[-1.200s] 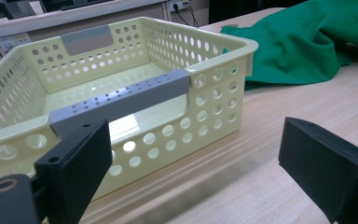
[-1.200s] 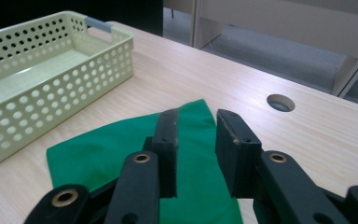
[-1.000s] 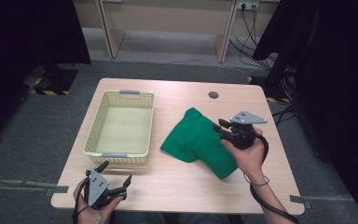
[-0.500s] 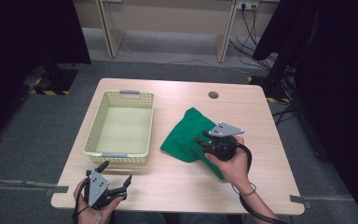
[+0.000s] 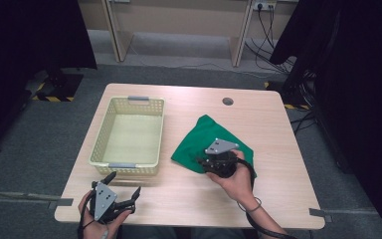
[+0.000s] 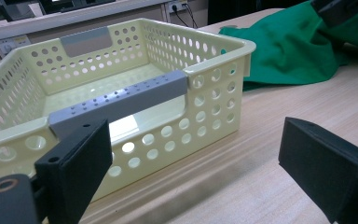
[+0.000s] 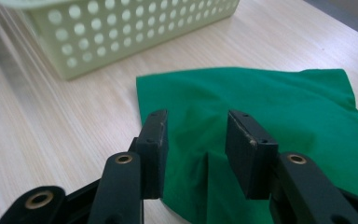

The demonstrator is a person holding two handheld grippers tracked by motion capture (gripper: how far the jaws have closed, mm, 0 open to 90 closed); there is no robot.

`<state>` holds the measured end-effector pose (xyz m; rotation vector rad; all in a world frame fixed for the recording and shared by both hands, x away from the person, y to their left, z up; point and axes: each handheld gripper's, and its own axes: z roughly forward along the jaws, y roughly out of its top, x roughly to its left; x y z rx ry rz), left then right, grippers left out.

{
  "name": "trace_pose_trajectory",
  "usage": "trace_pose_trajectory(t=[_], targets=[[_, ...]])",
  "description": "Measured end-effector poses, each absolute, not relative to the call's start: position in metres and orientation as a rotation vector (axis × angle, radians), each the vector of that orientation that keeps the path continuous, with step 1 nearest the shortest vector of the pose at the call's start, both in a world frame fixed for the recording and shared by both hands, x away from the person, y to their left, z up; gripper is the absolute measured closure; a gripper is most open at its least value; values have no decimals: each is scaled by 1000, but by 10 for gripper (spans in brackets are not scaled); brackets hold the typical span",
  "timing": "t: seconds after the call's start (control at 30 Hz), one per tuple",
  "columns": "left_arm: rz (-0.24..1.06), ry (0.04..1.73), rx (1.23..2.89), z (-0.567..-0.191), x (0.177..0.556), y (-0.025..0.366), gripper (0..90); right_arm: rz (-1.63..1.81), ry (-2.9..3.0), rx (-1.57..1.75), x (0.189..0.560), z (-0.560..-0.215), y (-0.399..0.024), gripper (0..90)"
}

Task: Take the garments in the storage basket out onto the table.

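green cloth [image 5: 206, 141]: lies crumpled on the surface [image 5: 189, 199], right of the basket and apart from it; in the right gripper view its near edge sits under and between the fingers.
right gripper [image 5: 202, 161]: a second ago it was over the cloth's far right side; now it is lower and nearer the person, at the cloth's near edge.
right fingers [image 7: 156, 140]: have just been opening, now partly apart, straddling a small ridge of cloth; the pads are not yet pressing on it.
meaning: likely lining up a pinch on the cloth's near edge; closing comes next.
right hand [image 5: 238, 174]: forearm comes in from the bottom right, gripper pointing left and slightly down.
left gripper [image 5: 124, 191]: unmoved at the near left edge, fingers [image 6: 74, 163] wide apart and empty, facing the basket.
basket [image 5: 104, 132]: pale yellow, perforated, grey handles, empty.
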<state>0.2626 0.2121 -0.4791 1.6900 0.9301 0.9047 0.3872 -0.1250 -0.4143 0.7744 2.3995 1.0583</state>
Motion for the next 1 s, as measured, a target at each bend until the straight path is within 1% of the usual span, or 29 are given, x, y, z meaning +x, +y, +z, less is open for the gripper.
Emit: trace_pose_trajectory(t=[0.67,0.83,1.0], targets=[[905,930,1691,-479,263,212,87,863,2380,665,388,-428,-123,588],[906,930,1691,-479,263,212,87,822,2387,645,388,-431,-122,656],[906,932,1691,-479,263,212,87,779,2396,637,388,-433,-121,786]])
